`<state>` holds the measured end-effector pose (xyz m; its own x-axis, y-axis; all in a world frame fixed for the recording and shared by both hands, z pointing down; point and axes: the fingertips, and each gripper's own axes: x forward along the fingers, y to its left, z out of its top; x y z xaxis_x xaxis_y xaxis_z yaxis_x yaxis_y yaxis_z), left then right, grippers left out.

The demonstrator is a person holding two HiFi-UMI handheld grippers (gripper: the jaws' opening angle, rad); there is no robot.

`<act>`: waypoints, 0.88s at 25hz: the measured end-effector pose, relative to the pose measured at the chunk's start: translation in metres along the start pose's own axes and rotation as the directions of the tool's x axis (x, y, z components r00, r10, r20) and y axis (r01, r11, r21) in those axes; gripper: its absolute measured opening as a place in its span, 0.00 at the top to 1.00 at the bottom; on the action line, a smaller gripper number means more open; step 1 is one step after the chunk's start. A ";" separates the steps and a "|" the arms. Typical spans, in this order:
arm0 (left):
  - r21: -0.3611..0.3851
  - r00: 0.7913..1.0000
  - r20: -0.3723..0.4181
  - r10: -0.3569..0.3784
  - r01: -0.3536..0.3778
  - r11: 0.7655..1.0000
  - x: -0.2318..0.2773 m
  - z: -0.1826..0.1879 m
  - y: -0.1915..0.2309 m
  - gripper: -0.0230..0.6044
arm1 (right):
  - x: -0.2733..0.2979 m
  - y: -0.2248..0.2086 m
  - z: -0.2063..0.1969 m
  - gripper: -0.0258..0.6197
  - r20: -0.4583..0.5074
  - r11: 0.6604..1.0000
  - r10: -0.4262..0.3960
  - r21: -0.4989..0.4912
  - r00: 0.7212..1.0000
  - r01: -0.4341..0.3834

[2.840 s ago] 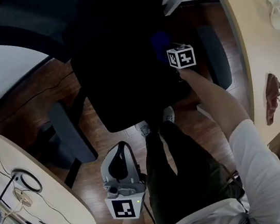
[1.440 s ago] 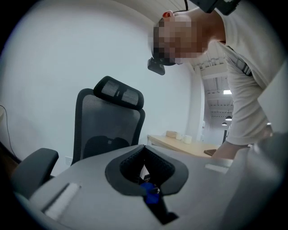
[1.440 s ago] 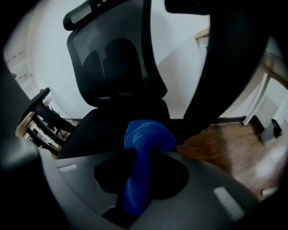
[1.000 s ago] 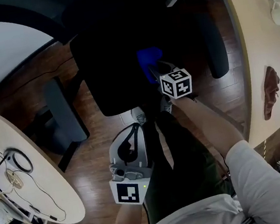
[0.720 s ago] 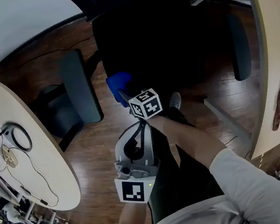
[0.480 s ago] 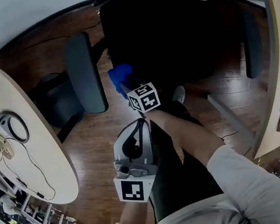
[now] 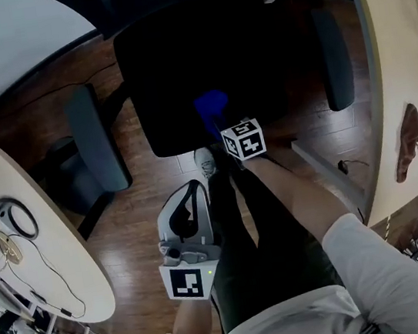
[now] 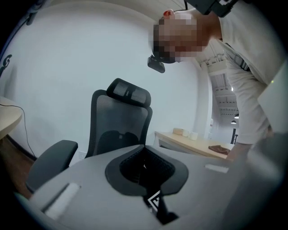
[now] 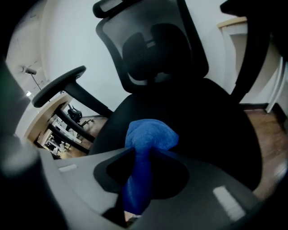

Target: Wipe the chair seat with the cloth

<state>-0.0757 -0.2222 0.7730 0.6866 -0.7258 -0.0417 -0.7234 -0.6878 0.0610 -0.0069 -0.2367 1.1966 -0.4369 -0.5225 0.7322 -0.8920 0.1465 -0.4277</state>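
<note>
1. The right tool (image 9: 140,155) is gripping a blue cloth (image 9: 150,134), its jaws closing on the cloth's middle while the bunched end is sticking out past the tips.
2. The cloth is sitting over the front part of the black seat (image 7: 171,67), on the side nearest the person; whether it is pressing on the seat is not showing clearly.
3. The left tool (image 7: 191,191) is hanging low beside the person's leg (image 7: 261,256), well apart from the seat, with its jaws closed together on nothing.
4. The backrest (image 9: 148,45) is rising behind the seat, and an armrest (image 7: 97,148) is flanking it on the left.
5. A tabletop (image 7: 59,255) is curving along the left, carrying a cable coil (image 7: 16,218).
</note>
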 end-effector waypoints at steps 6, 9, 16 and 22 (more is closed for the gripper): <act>-0.012 0.998 -0.012 -0.060 0.060 0.998 0.031 -0.020 -0.036 0.96 | -0.061 -0.120 -0.014 0.82 0.011 0.994 -0.113 0.006 0.994 0.113; -0.014 0.996 -0.015 -0.083 0.083 0.996 0.042 -0.028 -0.051 0.96 | -0.084 -0.156 -0.016 0.82 0.038 0.991 -0.137 0.007 0.990 0.137; -0.026 0.997 0.012 -0.071 0.071 0.997 0.051 -0.025 -0.053 0.96 | -0.110 -0.194 -0.018 0.82 0.089 0.977 -0.184 0.129 0.979 0.172; 0.011 0.997 -0.052 -0.063 0.063 0.998 0.056 0.018 -0.049 0.96 | -0.147 -0.152 0.012 0.82 0.145 0.988 -0.118 0.114 0.982 0.102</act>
<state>-0.0036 -0.2292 0.7494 0.7335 -0.6797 0.0066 -0.6791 -0.7325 0.0475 0.1948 -0.1921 1.1478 -0.3067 -0.6525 0.6930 -0.9130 -0.0042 -0.4080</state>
